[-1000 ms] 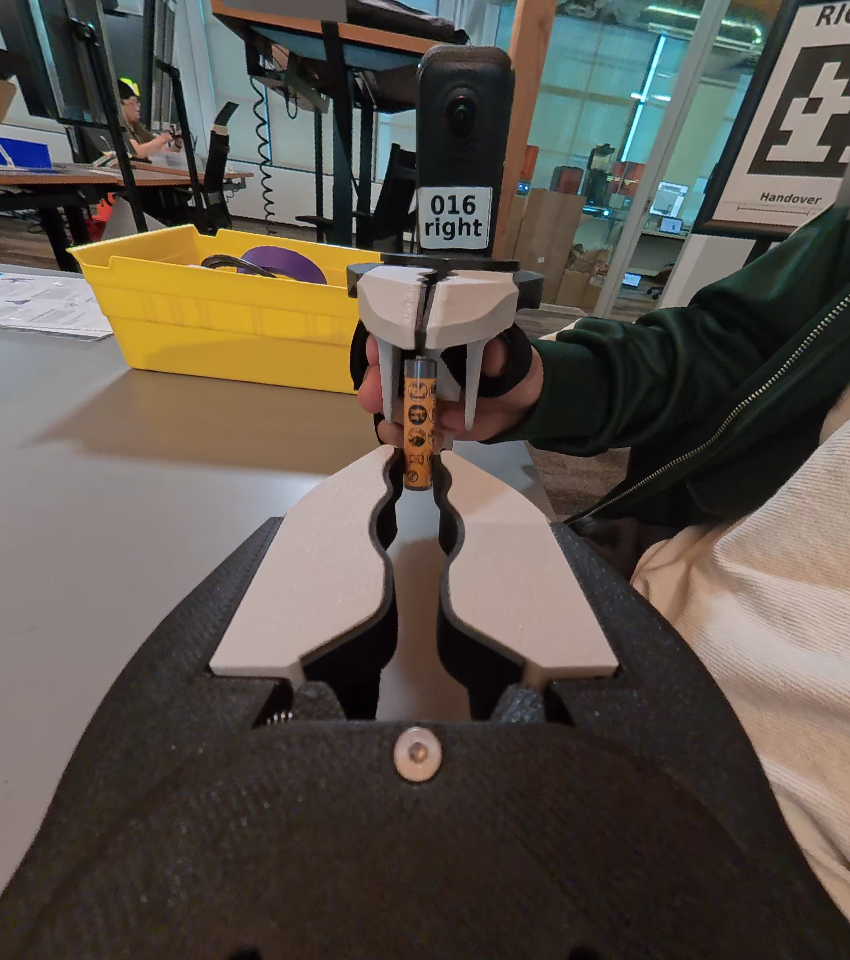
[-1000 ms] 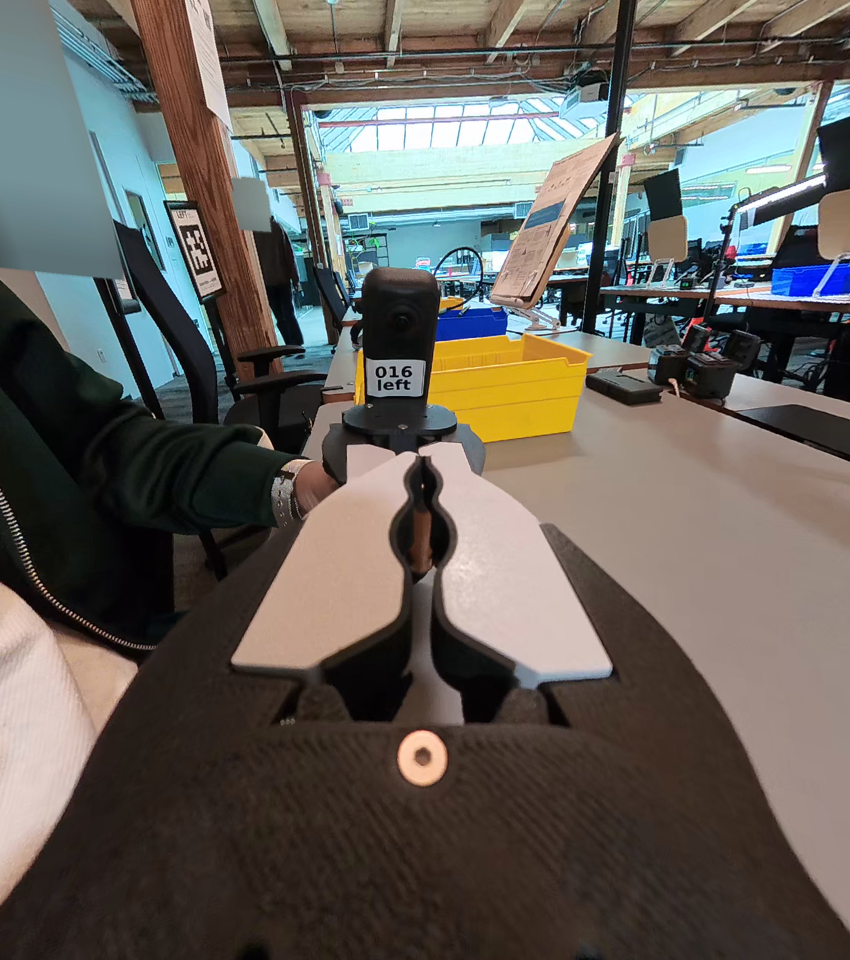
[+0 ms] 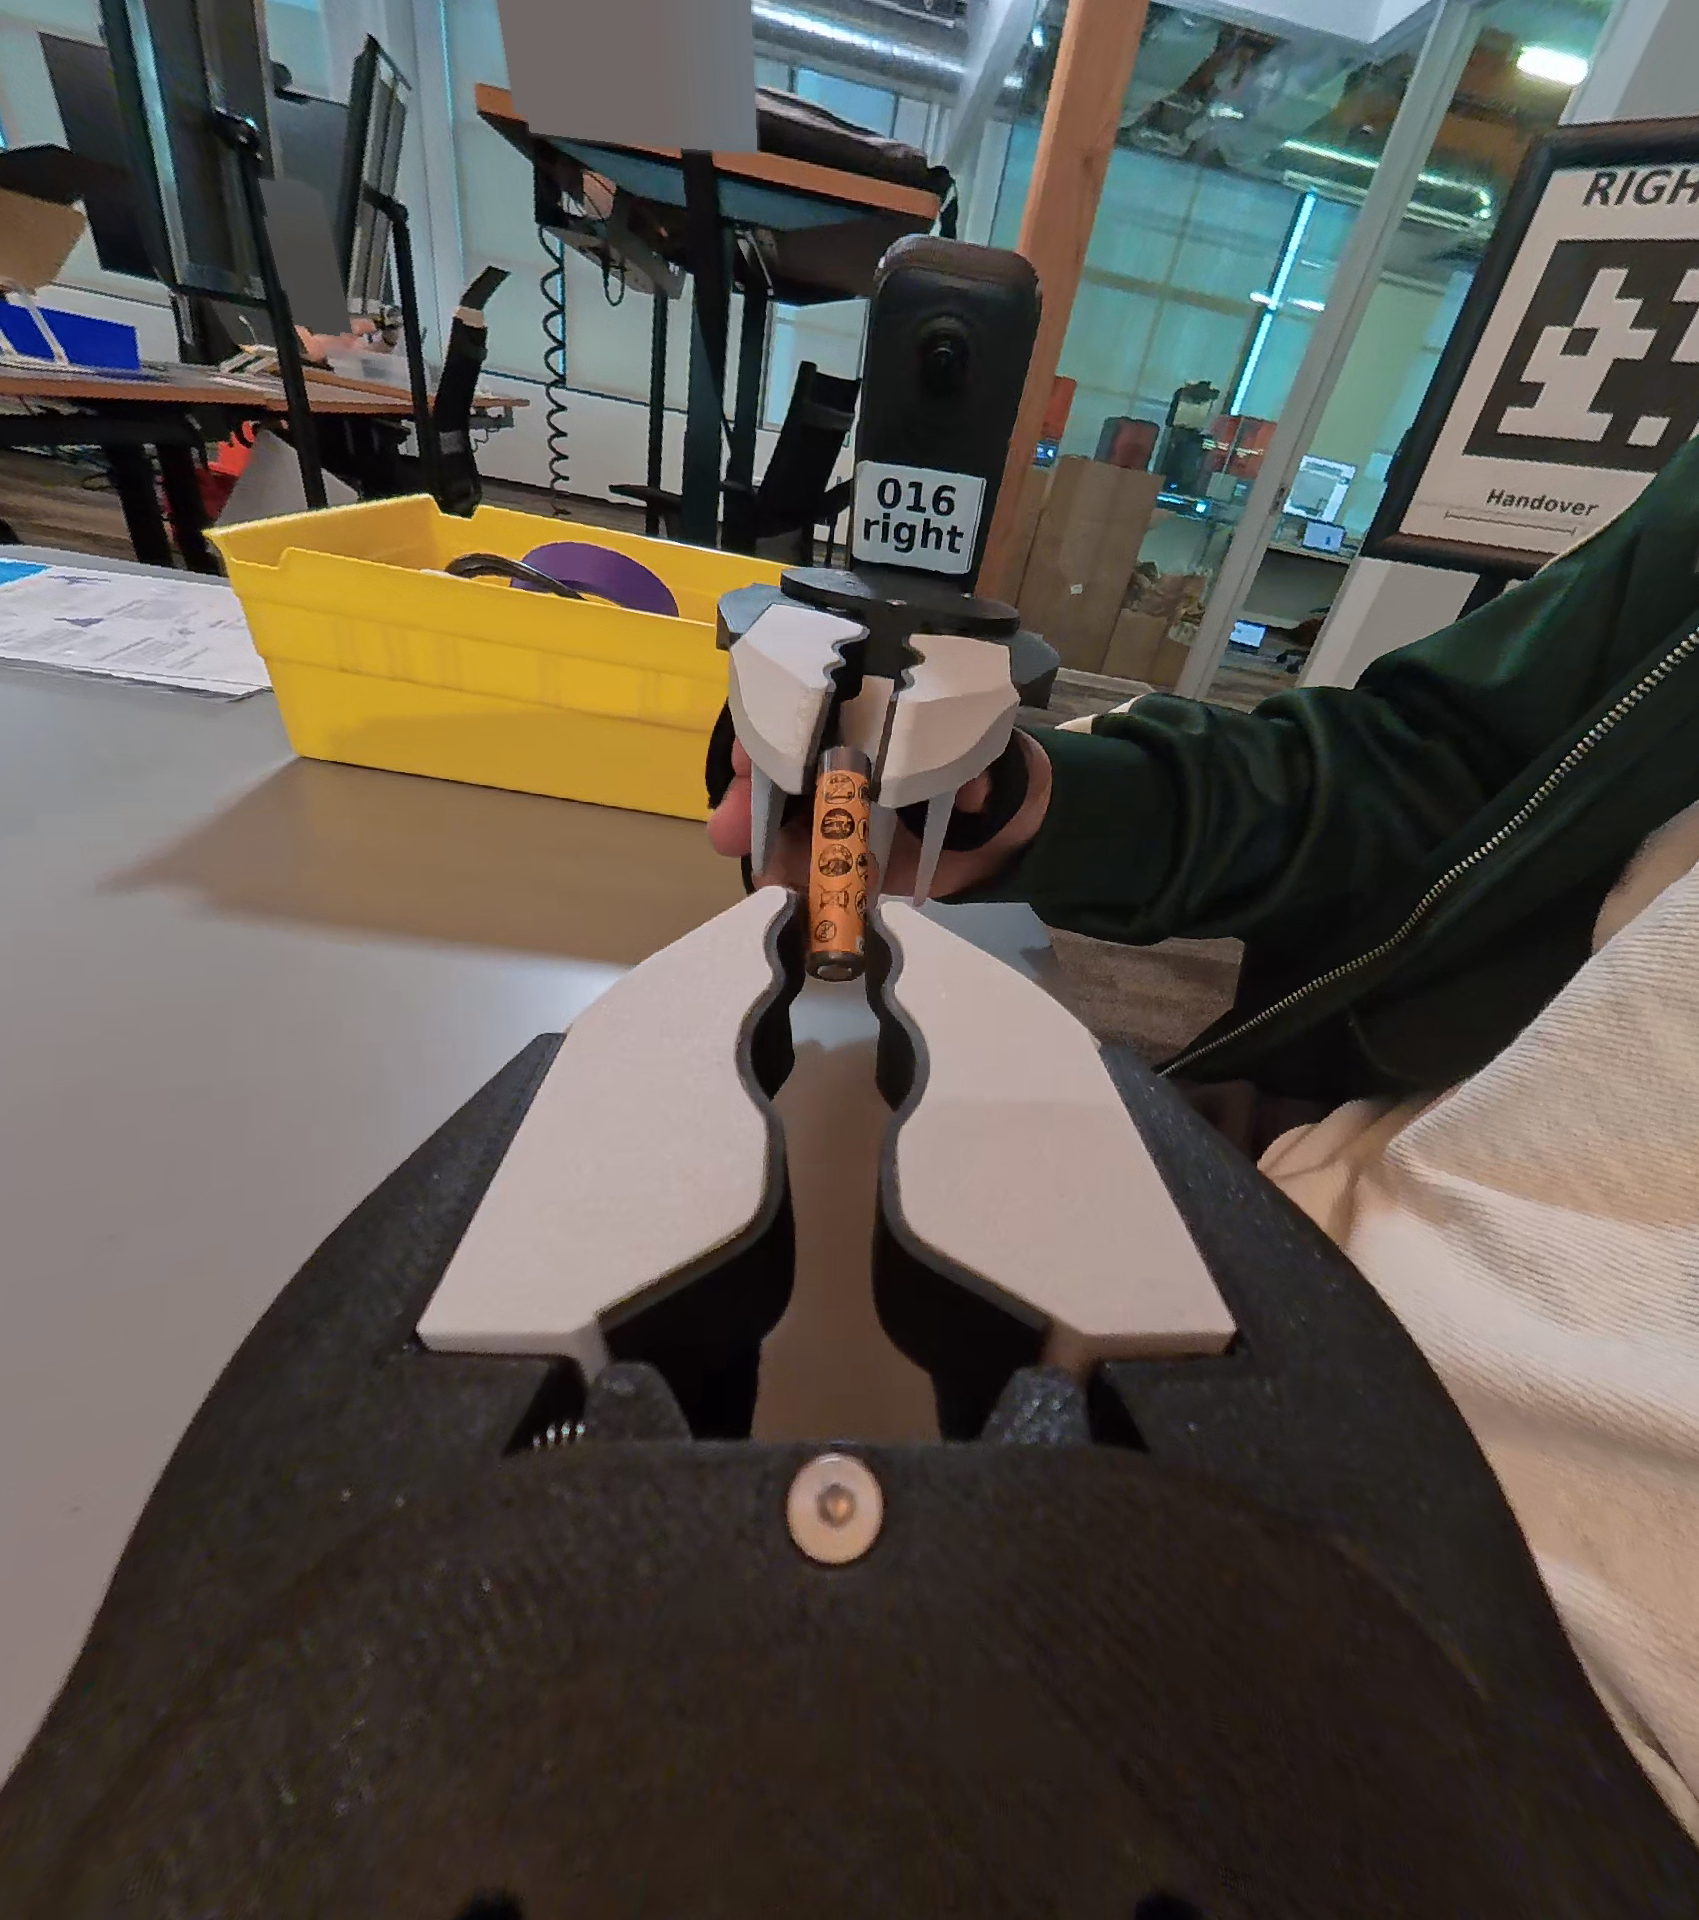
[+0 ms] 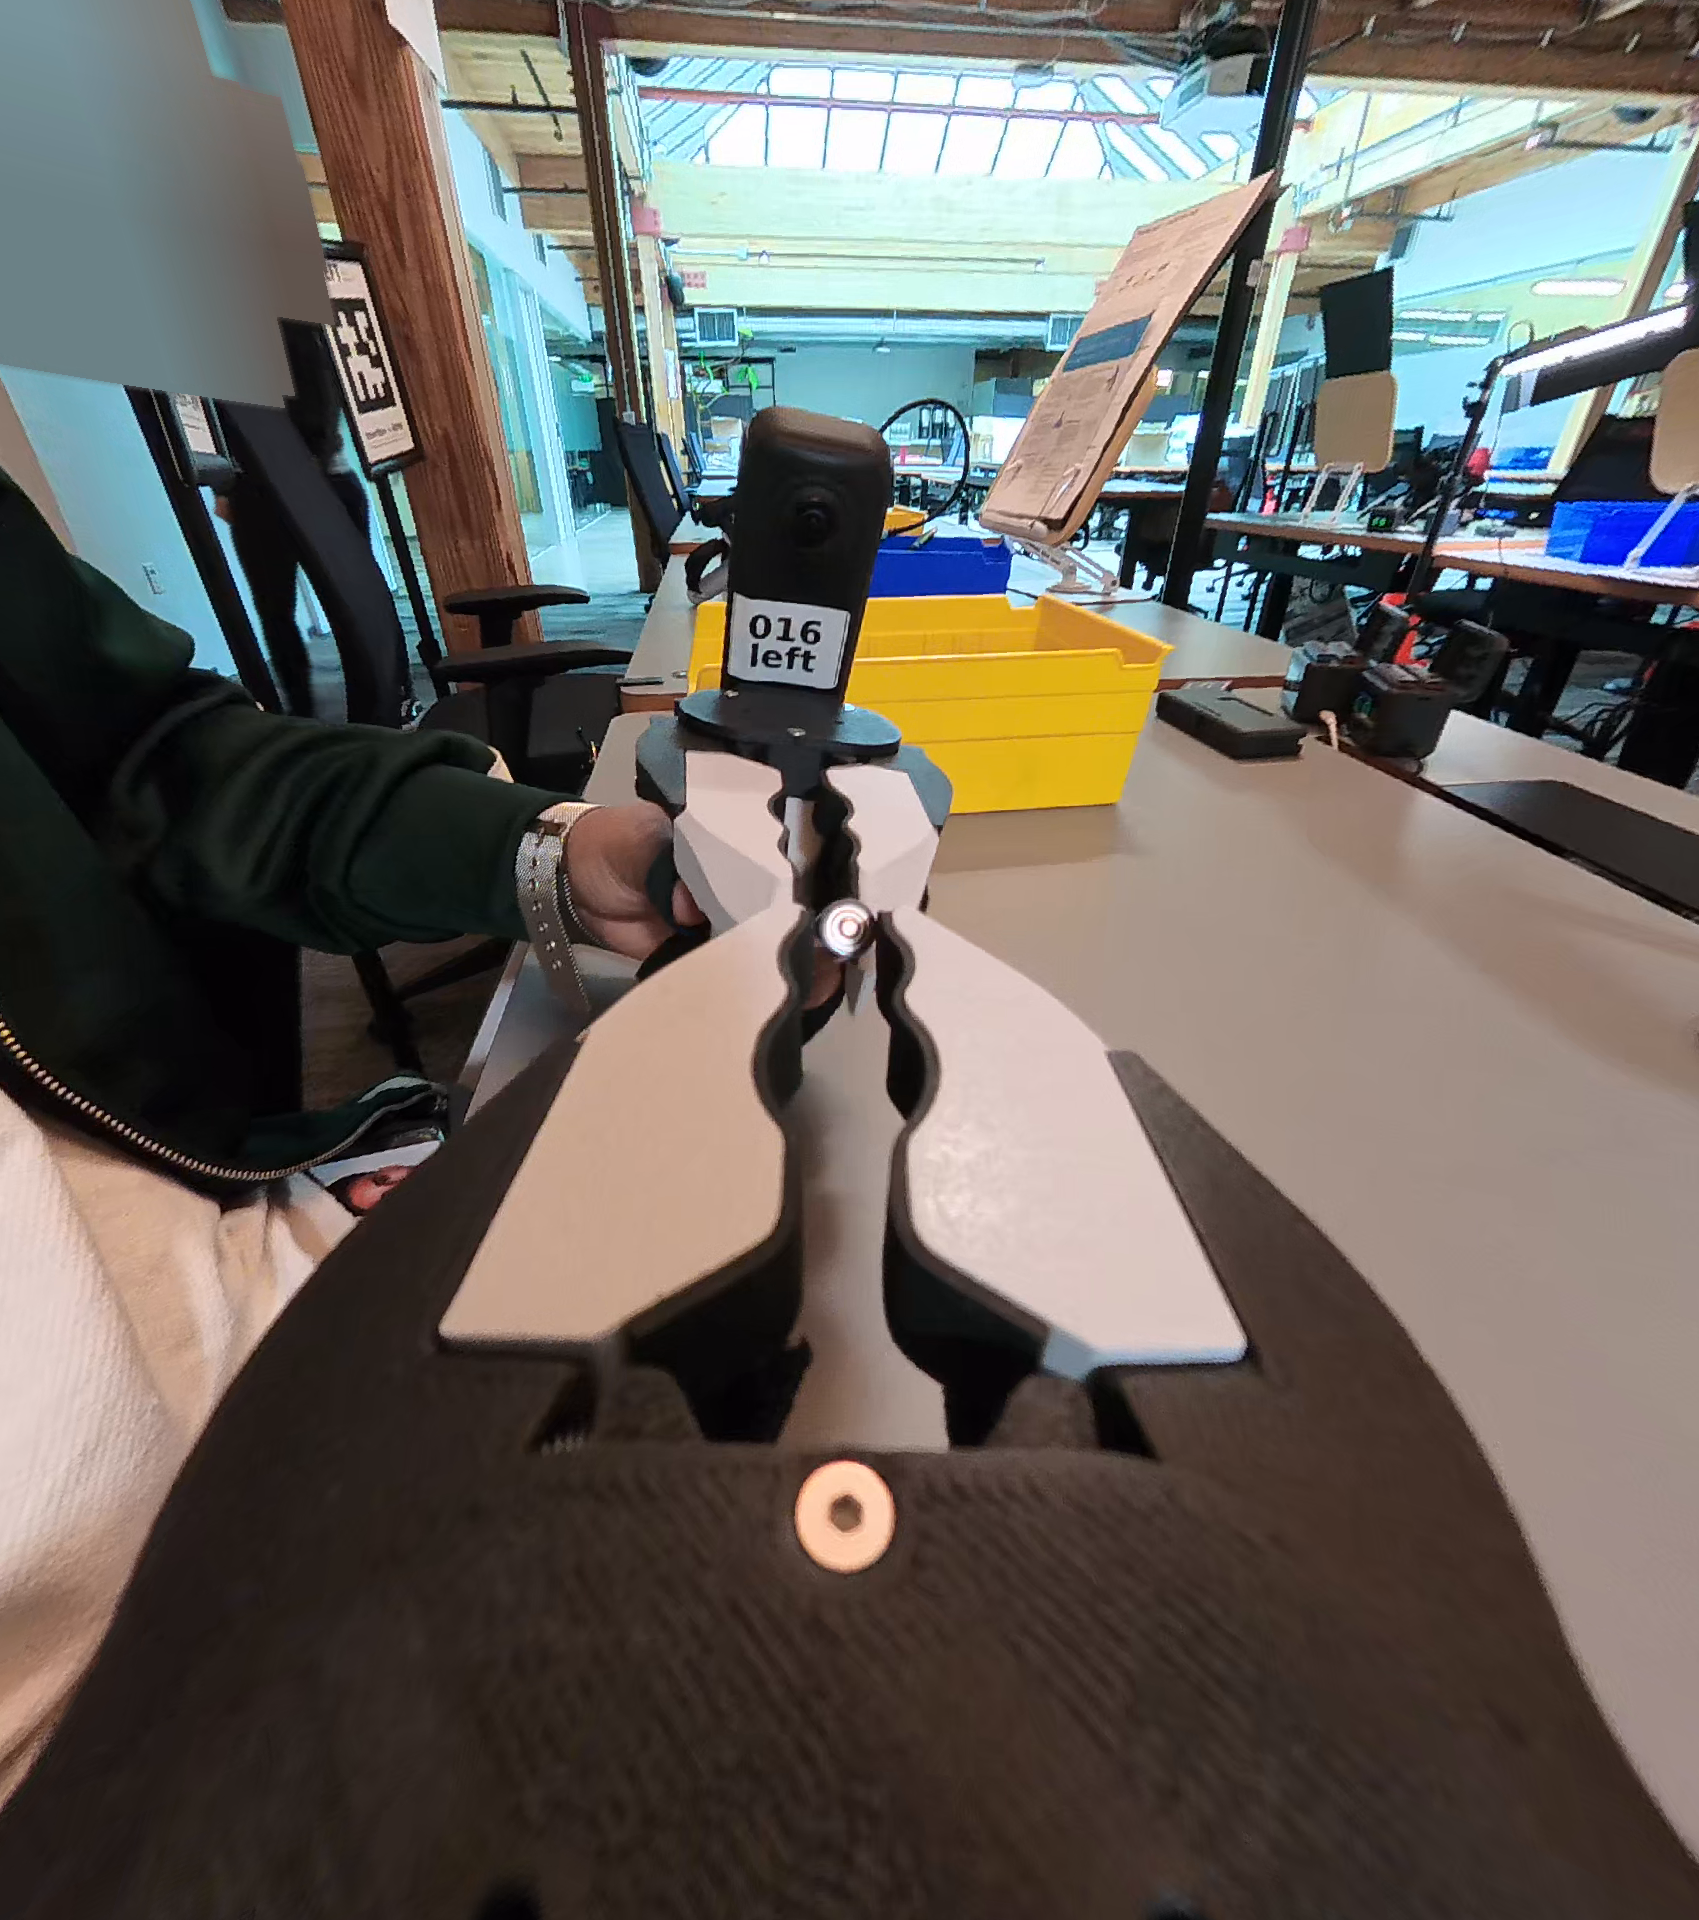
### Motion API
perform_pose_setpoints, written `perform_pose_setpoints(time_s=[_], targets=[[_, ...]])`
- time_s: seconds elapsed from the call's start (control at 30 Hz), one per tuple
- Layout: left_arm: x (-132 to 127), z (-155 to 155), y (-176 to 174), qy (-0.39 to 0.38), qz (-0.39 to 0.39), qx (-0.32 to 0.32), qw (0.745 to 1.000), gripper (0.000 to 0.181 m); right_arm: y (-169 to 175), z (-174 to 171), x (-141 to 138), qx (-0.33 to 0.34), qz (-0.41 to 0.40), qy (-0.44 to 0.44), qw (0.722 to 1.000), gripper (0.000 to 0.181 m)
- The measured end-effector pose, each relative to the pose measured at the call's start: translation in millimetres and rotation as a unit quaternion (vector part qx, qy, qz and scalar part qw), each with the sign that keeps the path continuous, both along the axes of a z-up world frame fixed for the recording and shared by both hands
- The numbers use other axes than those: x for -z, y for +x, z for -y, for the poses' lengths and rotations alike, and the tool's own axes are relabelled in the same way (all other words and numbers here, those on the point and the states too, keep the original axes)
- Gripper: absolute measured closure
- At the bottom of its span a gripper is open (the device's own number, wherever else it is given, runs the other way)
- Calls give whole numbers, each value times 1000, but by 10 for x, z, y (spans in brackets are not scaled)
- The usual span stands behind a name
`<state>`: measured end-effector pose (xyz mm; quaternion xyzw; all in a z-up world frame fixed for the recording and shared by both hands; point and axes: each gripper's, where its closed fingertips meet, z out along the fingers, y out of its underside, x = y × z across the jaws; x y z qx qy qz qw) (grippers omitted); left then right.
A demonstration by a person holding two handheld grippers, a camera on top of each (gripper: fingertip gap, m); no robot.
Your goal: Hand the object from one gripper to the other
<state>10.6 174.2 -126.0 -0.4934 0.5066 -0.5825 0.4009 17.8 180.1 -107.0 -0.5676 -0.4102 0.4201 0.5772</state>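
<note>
Battery bridges your two grippers above the worktop [image 3: 201,935].

Your right gripper [image 3: 845,883] has its jaws parted around the orange battery [image 3: 837,862], seemingly not clamping; your left gripper [image 3: 829,940] jaws sit narrowly apart at its near end, grip uncertain. The long axis runs straight from one gripper to the other.

The battery [image 3: 837,871] is orange with small black round emblems down its side and a silvery end cap. Both tongs, left [image 3: 832,940] and right [image 4: 832,951], have pale grey-white fingers set in black textured bodies. The worktop [image 3: 201,987] is plain grey. The bin [image 3: 471,665] on it is bright yellow, with something purple inside. The person's sleeve [image 3: 1344,790] is dark green, over a cream ribbed top.
</note>
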Motion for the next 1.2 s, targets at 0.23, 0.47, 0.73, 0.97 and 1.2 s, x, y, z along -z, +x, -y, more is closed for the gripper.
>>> perform_pose_setpoints(time_s=[0.23,0.47,0.73,0.97,1.2], targets=[[-58,-31,-43,-8,17,-2,1000,170,-1,-6,41,-6,3,-26,1000,171],[-122,-56,-83,-24,35,0,999,171,-30,-9,129,-11,21,-41,999,171],[-124,-52,-79,-28,33,1,999,171,-40,-17,103,-7,10,-34,999,166],[-146,-35,-78,-33,41,7,999,171,-60,1,88,-9,10,-26,1000,171],[-209,-117,-71,-36,67,-25,997,142,-51,2,36,-5,3,-22,1000,171]])
